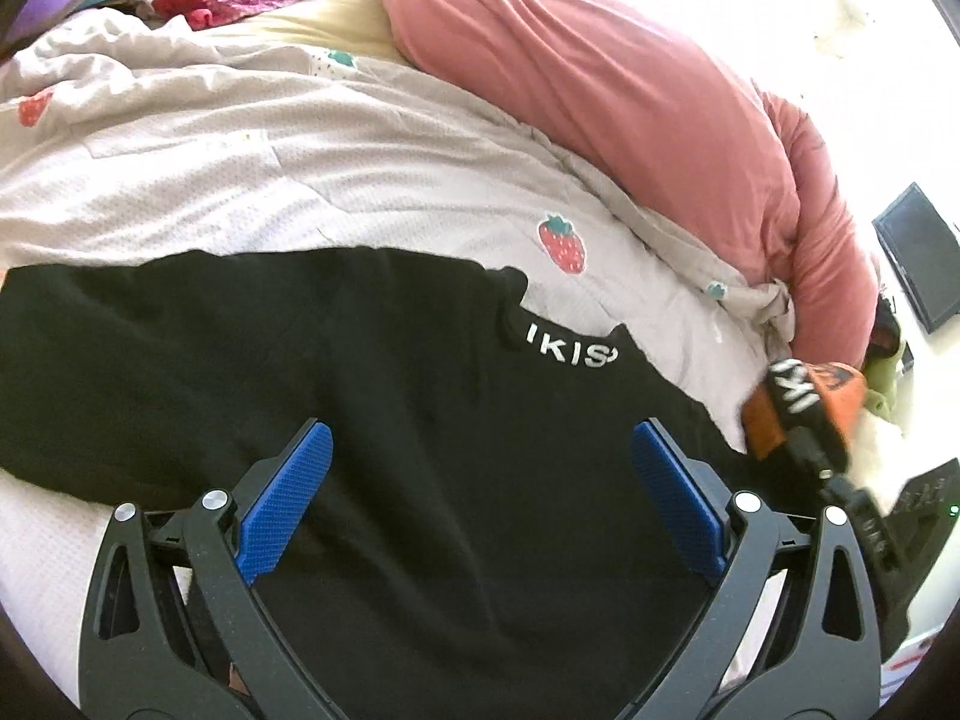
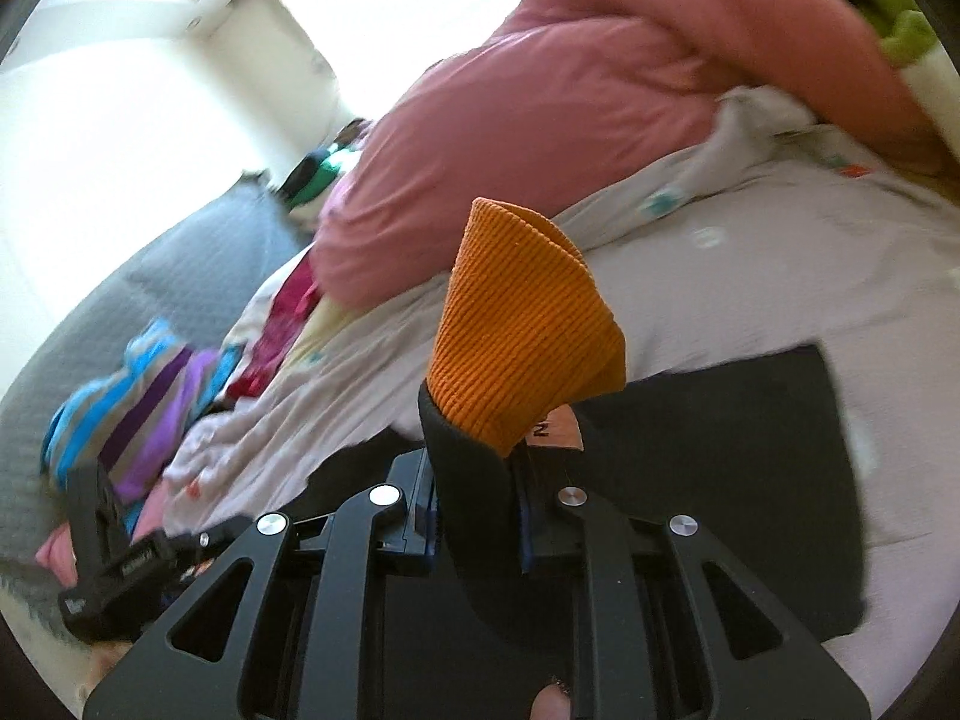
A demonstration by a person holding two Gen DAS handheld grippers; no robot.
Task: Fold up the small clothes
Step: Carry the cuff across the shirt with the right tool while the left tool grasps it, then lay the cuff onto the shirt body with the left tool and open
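Note:
A black garment (image 1: 300, 360) with white lettering near its collar lies spread on the bed. My left gripper (image 1: 480, 429) hovers just over it, its blue pads (image 1: 288, 492) wide apart with nothing between them. At the right edge of the left wrist view an orange ribbed cuff (image 1: 834, 396) with a black lettered band is lifted off the bed. In the right wrist view my right gripper (image 2: 474, 480) is shut on black cloth just below that orange cuff (image 2: 522, 330), which stands up between the fingers. The rest of the black garment (image 2: 720, 450) lies flat behind.
A bulky pink duvet (image 1: 600, 90) is heaped along the far side of the strawberry-print sheet (image 1: 240, 168). Striped and dark red clothes (image 2: 150, 402) are piled by a grey blanket (image 2: 180, 276). A dark flat object (image 1: 918, 252) lies off the bed's right side.

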